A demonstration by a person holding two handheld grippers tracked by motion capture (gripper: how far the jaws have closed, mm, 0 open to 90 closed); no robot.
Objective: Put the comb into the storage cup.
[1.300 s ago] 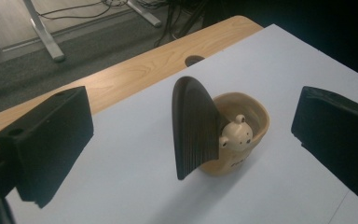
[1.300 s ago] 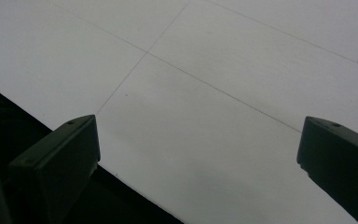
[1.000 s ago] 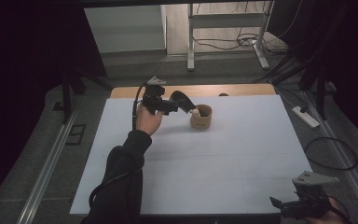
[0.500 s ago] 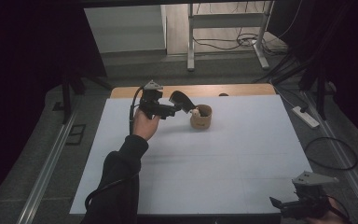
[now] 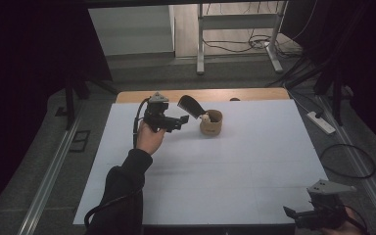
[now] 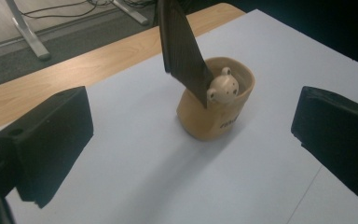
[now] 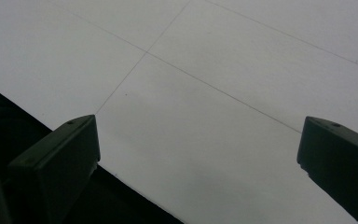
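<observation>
Tan cup (image 6: 216, 109) upright on bench (image 5: 254, 161), held black spatula (image 6: 179, 46) with bear-head handle; left claw (image 6: 191, 154) wide, empty, near cup; right claw (image 7: 198, 158) wide, empty

We get the high view from above the near edge of the table (image 5: 254, 161), looking forward and down; it is far off, taking in the whole white top, the wooden strip at the far edge and the floor behind. Our left gripper view sits low and close over the far part of the table, facing along its jaws at the tan cup (image 6: 216, 109) just ahead; we find the same cup (image 5: 211, 122) small in the high view. Our right gripper view looks steeply down, very near the white surface (image 7: 223, 70) at the table's near edge, a corner the high view shares.
</observation>
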